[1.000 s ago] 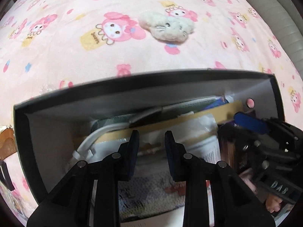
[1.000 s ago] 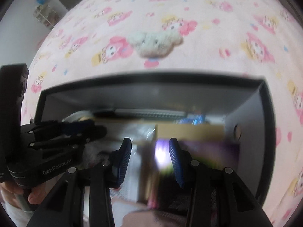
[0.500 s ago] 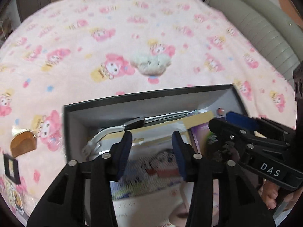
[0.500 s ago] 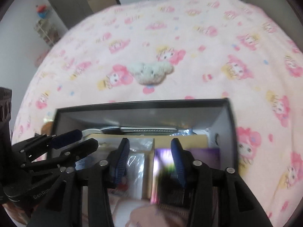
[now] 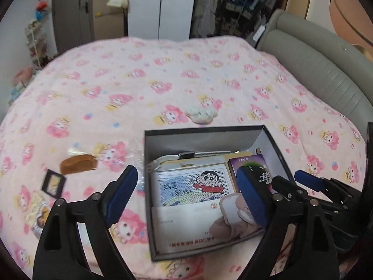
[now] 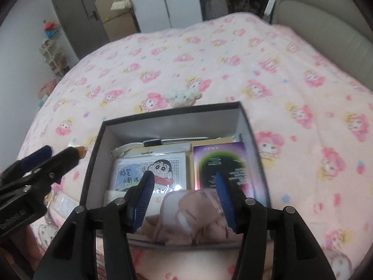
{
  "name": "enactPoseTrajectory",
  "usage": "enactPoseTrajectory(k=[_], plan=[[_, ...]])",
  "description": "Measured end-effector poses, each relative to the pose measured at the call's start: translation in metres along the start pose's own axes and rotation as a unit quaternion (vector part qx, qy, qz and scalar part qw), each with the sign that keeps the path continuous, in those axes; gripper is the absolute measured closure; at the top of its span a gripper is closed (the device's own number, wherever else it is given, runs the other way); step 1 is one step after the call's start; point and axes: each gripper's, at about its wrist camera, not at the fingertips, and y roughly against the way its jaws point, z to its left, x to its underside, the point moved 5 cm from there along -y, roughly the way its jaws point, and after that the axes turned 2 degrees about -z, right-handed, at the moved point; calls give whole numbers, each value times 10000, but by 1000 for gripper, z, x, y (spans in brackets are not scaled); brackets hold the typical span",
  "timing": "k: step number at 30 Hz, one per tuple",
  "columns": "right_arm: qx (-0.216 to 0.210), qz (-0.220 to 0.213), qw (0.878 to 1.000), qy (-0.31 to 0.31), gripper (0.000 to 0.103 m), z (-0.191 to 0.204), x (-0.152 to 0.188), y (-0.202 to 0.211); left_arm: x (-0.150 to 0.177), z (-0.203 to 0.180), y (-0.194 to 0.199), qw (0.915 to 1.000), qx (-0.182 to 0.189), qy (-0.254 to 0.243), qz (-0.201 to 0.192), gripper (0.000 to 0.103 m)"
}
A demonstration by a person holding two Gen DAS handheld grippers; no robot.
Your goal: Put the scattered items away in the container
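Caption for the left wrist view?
Open left gripper above the box; fluffy toy and comb lie outside.

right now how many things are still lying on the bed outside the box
4 visible: fluffy white plush beyond the box; left of it, wooden comb, small black frame, and cartoon packet. More may be hidden.

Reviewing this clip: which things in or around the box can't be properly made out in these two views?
- Left wrist: flat packet at the left edge, blurred; contents unreadable.
- Left wrist: small dark frame, picture too small to tell.
- Both views: white-handled tool at the back of the box, mostly under the cartoon card.
- Right wrist: pink cloth, blurred, partly behind the right hand-held gripper.
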Motion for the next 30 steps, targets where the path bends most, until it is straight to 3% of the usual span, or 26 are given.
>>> enactPoseTrajectory(k=[2,5,9,16,26,30], plan=[[-96,-174,9998,-15,39,7,6,20,1,2,20,9999,11,75,-149,9],[-50,-424,9991,66,33,16,14,47,5,5,46,9993,20,199,-317,5],[102,-681,9975,166,33,25,22,78,14,7,76,9981,-209,171,-557,4],[215,-982,9949,82,32,23,43,113,33,6,109,9969,-80,256,-740,1],[442,-1099,9930,41,32,13,69,127,68,1,103,9984,-228,82,-504,1],[468,-1009,9938,-39,32,10,75,123,69,1,105,9976,-343,34,-597,1]])
